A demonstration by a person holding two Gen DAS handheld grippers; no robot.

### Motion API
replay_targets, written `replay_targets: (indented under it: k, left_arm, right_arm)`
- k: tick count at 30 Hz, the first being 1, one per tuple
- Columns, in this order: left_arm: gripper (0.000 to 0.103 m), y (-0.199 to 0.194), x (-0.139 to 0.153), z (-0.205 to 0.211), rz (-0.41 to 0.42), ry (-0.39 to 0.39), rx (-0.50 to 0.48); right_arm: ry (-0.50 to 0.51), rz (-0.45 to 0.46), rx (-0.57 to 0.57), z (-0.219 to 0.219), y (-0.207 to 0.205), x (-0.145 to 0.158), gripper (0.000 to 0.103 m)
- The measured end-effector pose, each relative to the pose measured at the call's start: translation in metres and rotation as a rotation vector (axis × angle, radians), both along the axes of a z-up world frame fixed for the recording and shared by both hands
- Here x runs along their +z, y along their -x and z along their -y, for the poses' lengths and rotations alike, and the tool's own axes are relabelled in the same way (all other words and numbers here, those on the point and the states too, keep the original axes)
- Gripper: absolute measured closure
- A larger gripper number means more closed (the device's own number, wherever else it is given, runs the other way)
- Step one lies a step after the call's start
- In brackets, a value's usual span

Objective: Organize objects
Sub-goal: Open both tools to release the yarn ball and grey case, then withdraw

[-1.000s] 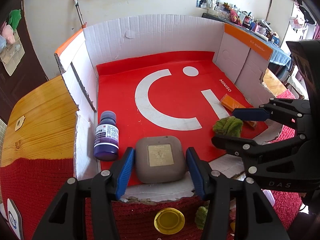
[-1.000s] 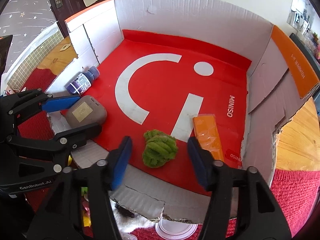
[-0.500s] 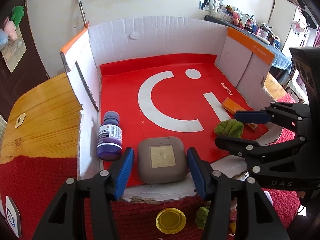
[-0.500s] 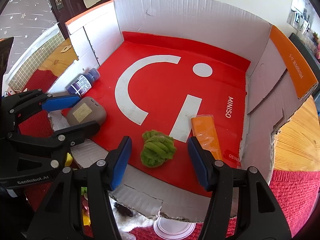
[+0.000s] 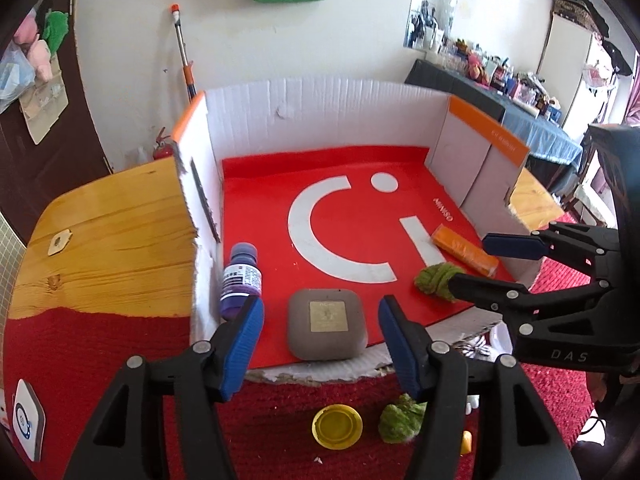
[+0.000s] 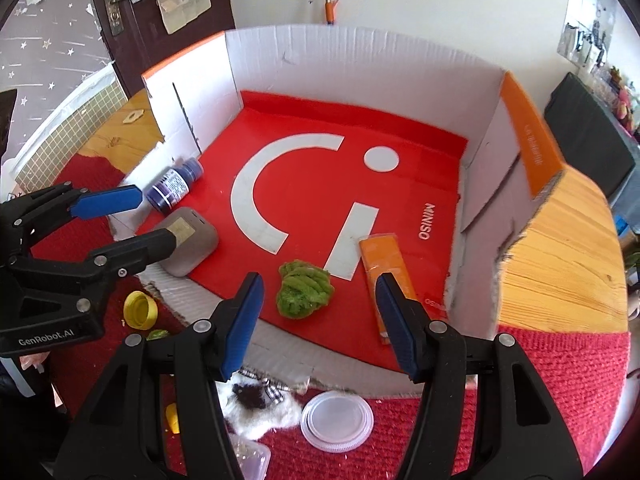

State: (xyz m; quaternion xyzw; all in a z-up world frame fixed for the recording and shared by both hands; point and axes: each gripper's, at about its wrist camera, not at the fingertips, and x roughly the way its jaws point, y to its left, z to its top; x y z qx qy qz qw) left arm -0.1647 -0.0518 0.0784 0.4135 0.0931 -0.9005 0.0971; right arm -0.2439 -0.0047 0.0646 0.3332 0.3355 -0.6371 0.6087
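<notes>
A cardboard box [image 5: 328,108] with a red floor lies open toward me. Inside are a grey square case [image 5: 326,330] [image 6: 186,242], a purple bottle [image 5: 240,280] [image 6: 174,184] lying by the left wall, a green yarn ball [image 5: 436,282] [image 6: 304,290] and an orange packet [image 5: 464,250] [image 6: 388,276]. My left gripper [image 5: 320,344] is open and empty, above the box's front edge, with the grey case beyond its fingers. My right gripper [image 6: 318,320] is open and empty, with the yarn ball just beyond its fingers.
On the red cloth in front of the box lie a yellow cap [image 5: 337,427] [image 6: 140,310], a second green yarn ball [image 5: 400,420], a clear plastic lid [image 6: 337,420] and a white furry item [image 6: 260,412]. Wooden tabletop [image 5: 108,232] flanks the box on both sides.
Both grippers have pulled back and risen from the box; the grey case and the yarn ball stay on the red floor. Jaws stay open.
</notes>
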Motion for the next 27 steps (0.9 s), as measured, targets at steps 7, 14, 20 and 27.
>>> replay_targets:
  k: [7,14,20,27]
  left_arm:
    - [0.037,-0.018,0.018,-0.006,-0.056,0.010,0.015]
    - [0.029,-0.040,0.034,-0.016,-0.121,0.017,0.029]
    - [0.022,-0.063,0.040,-0.029,-0.180,0.015,0.030]
    - [0.018,-0.088,0.041,-0.050,-0.228,0.021,0.014]
  right_arm:
    - [0.069,-0.010,-0.023,-0.023,-0.003,0.022,0.043]
    - [0.142,-0.026,-0.043,-0.055,-0.011,0.042,0.039]
    - [0.193,-0.035,-0.070,-0.085,-0.015,0.046,0.030]
    - [0.252,-0.029,-0.113,-0.120,-0.017,0.039,0.024]
